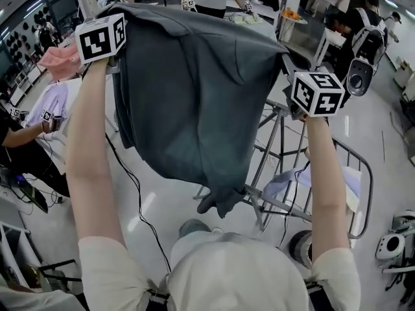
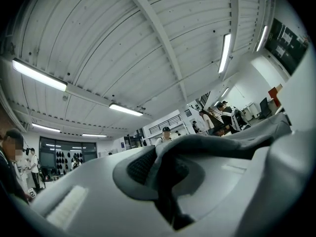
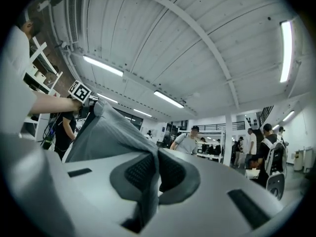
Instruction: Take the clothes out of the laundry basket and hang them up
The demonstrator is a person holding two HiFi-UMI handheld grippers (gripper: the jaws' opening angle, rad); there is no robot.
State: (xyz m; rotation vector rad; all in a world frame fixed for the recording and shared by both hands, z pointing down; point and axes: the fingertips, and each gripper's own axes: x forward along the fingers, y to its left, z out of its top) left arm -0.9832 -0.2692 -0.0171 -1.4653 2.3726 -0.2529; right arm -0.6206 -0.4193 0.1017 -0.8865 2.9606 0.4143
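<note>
Grey shirt [image 1: 194, 89] held up, spread between both grippers, well above the basket [image 1: 367, 173].

Left gripper [image 2: 165, 179] is clamped on one top corner of the shirt and right gripper [image 3: 150, 181] on the other, with fabric pinched between the pads in both gripper views. The cloth hangs in loose folds, so I judge it light, soft and limp, not fragile, though liable to slip from a thin pinch. It is best taken at the shoulders or a thick seam, as now. What appears to be the basket sits low on the right and holds at least one pale cloth [image 1: 285, 181]; the rest of its contents are hidden.
</note>
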